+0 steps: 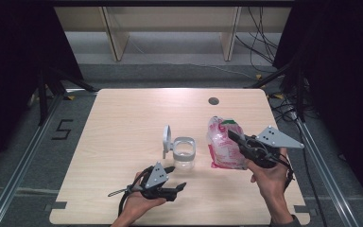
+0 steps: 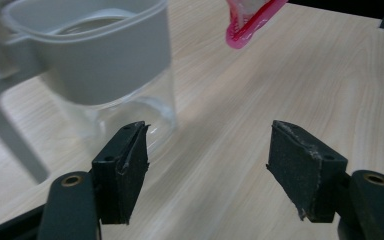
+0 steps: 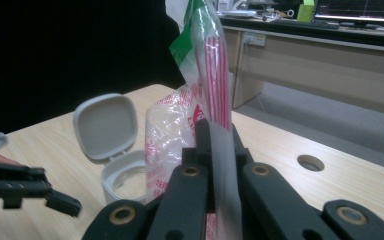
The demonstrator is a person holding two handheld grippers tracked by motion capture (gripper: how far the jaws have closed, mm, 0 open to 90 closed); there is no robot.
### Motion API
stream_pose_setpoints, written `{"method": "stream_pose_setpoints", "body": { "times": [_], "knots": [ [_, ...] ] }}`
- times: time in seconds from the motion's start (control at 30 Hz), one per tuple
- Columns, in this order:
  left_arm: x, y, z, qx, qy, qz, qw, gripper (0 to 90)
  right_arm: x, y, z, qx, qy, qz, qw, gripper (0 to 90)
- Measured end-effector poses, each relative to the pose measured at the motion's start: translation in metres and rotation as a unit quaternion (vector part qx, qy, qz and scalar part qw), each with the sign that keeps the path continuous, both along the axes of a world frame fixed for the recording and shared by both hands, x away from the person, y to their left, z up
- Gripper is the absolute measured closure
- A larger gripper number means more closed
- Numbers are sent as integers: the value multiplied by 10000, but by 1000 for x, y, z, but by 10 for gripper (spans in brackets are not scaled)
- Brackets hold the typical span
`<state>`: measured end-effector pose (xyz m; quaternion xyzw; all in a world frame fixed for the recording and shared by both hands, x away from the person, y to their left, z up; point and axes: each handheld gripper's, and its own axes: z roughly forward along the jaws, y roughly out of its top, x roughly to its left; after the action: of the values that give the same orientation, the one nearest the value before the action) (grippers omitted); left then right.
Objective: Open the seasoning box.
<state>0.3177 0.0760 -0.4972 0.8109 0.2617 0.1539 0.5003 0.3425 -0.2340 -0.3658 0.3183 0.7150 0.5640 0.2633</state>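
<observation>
A clear jar (image 1: 184, 156) with a grey collar and its grey flip lid (image 1: 167, 137) swung open stands mid-table. In the left gripper view the jar (image 2: 105, 75) is just beyond my left gripper (image 2: 207, 165), whose jaws stand wide apart with nothing between them. The left gripper (image 1: 170, 182) lies low near the front edge, in front of the jar. To the right, my right gripper (image 1: 236, 139) is shut on a pink, white and green plastic bag (image 1: 223, 144). In the right gripper view the bag (image 3: 207, 65) rises upright from the shut jaws, with the open lid (image 3: 105, 125) behind.
A round cable hole (image 1: 213, 100) sits near the table's far edge. Light wooden tabletop (image 1: 123, 118) spreads left of the jar. Black stands and cables flank the table on both sides, and a bench stands beyond it.
</observation>
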Motion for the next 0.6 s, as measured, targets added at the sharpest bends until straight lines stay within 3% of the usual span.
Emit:
{"method": "stream_pose_setpoints", "body": {
  "times": [0.1, 0.17, 0.27, 0.3, 0.47, 0.6],
  "knots": [
    [-3, -17, -4, -8, 48, -189, 9998, 317, -3, 4, 3, 56, -51, 23, 10000, 900],
    [-3, -25, -6, 30, -6, -198, 9998, 320, -7, 7, 5, 73, 52, 153, 9998, 900],
    [-1, -34, -7, -9, -2, -209, 9998, 321, -10, 11, 7, 91, 21, 206, 9997, 900],
    [2, -38, -7, -40, -13, -193, 9998, 322, -15, 16, 9, 138, 121, 274, 9995, 900],
    [3, -44, -5, -214, 10, -207, 9996, 346, -18, 25, 11, 79, -19, 502, 9987, 900],
    [4, -46, -5, -141, -128, -178, 9997, 379, -22, 32, 12, 53, 2, 599, 9982, 900]
  ]
}}
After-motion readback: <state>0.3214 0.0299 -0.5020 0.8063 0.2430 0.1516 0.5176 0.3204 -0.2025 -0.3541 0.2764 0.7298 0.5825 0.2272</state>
